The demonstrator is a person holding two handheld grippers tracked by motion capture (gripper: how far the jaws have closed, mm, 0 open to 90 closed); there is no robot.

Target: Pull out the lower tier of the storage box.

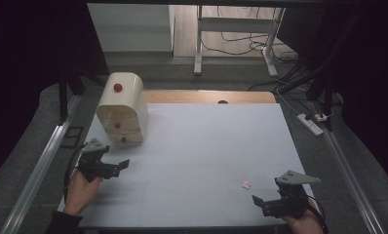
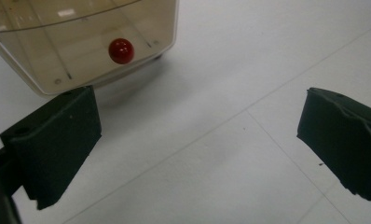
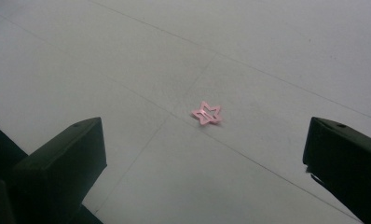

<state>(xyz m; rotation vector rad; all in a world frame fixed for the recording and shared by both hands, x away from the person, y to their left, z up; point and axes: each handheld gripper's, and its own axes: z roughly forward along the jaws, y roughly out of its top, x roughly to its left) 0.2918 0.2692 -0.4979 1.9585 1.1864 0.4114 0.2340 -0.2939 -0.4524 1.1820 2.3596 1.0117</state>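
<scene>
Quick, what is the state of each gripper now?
Left gripper: open, holding nothing.
Right gripper: open, holding nothing; the pink star lies ahead of it.

I see a cream drawer unit (image 1: 121, 108) with red knobs near the tabletop's (image 1: 206, 141) far-left corner. My left gripper (image 1: 118, 166) sits by the left edge — just in front of it. My right gripper (image 1: 260, 202) is at the near-right corner, beside a pink star (image 1: 246, 184).
</scene>
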